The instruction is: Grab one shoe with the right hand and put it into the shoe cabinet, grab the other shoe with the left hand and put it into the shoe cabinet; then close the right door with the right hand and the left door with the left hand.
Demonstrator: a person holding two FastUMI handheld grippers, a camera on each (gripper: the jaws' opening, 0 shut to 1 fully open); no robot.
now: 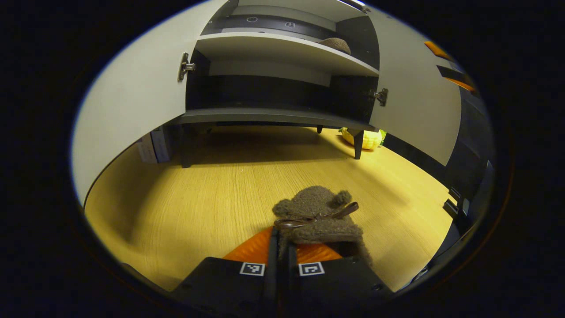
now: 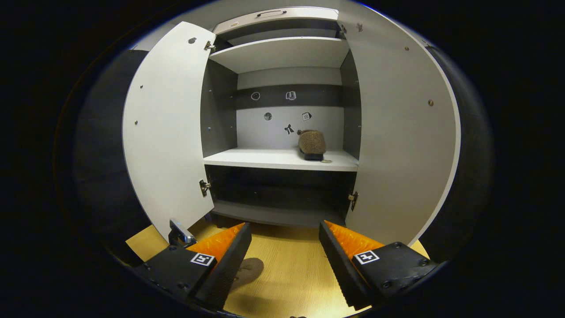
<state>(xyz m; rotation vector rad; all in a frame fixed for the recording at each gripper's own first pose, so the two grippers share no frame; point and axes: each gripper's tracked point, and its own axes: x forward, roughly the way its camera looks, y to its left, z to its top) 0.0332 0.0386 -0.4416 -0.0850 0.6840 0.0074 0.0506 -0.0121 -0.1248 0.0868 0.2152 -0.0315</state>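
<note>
The brown fleecy slipper-type shoe with a ribbon bow (image 1: 317, 216), at lower centre of the left gripper view above the wooden floor (image 1: 212, 194), is pinched at its rim by the nearly closed left gripper (image 1: 282, 251) fingers and appears light, soft and compressible, so the firmer sole edge is the better hold, while the right gripper (image 2: 284, 260) fingers stand wide apart and empty.

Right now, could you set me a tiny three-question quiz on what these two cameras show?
1. True or false: both cabinet doors are shut.
2. Which gripper grips a furry shoe? A) left gripper B) right gripper
3. Fill in: the other shoe already sits on the cabinet's middle ____.

Key:
1. False; both stand open.
2. A; the right gripper is open, holding nothing.
3. Shelf, toward its right end.
</note>
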